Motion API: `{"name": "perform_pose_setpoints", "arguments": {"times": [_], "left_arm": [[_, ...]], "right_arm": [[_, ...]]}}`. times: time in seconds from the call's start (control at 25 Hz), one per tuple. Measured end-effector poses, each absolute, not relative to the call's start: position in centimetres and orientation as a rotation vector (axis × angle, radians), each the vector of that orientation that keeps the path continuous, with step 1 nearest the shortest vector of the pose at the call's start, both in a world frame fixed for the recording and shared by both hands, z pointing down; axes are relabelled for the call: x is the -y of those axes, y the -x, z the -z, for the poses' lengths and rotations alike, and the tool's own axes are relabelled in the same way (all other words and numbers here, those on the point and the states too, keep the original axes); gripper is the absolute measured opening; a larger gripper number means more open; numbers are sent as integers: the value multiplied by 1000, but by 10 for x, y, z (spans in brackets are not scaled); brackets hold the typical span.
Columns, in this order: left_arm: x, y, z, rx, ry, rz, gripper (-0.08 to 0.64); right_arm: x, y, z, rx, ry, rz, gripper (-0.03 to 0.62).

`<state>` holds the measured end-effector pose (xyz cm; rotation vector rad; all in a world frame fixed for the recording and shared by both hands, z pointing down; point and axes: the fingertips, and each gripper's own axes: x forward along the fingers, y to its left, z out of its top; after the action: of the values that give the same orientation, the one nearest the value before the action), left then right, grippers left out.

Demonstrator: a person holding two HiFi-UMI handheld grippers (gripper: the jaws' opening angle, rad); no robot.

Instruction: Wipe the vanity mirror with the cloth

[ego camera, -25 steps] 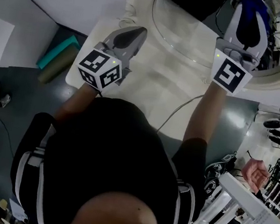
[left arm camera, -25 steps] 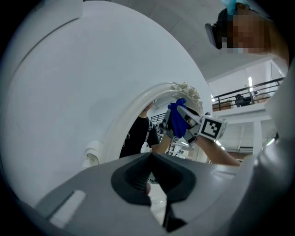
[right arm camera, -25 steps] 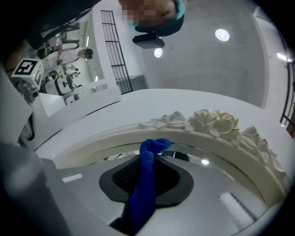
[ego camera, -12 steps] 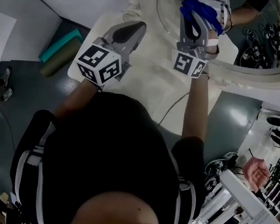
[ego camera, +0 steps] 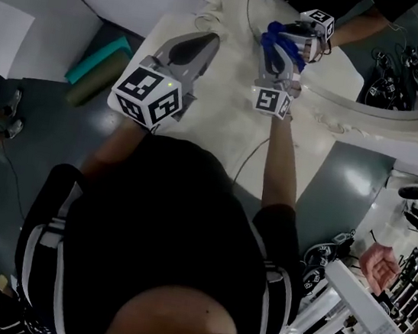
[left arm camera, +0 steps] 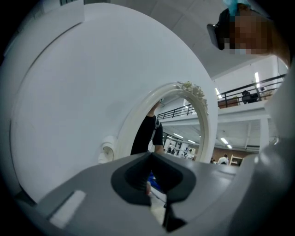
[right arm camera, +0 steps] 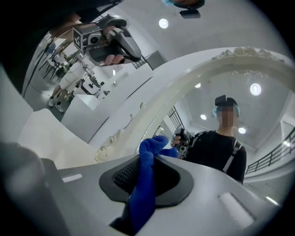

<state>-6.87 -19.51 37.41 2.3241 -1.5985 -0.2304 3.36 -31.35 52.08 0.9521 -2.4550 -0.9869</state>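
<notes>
Wiping seems underway: right gripper point(right arm camera: 146, 175) clamps the cloth point(ego camera: 282, 43) at the vanity mirror point(ego camera: 377, 70) edge, left gripper point(ego camera: 199, 45) closed and empty, most glass apparently left.

Oval vanity mirror point(ego camera: 346, 70) in ornate cream-white frame, upright on white bench point(ego camera: 223, 118), blue cloth point(ego camera: 282, 43) bunched and clamped between jaws of right gripper point(ego camera: 274, 52), its free end against the glass near the frame's edge.

right gripper point(ego camera: 277, 42) — blue cloth point(ego camera: 271, 49) at mirror point(ego camera: 376, 74)
</notes>
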Motion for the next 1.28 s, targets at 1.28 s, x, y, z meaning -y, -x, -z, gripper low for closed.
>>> {"name": "perform_pose_setpoints", "arguments": {"times": [1.28], "left_arm": [[190,45,-364,1561,-2381,238,11]], "right_arm": [[302,-98,-500,3099,-1128,-66,71]]}}
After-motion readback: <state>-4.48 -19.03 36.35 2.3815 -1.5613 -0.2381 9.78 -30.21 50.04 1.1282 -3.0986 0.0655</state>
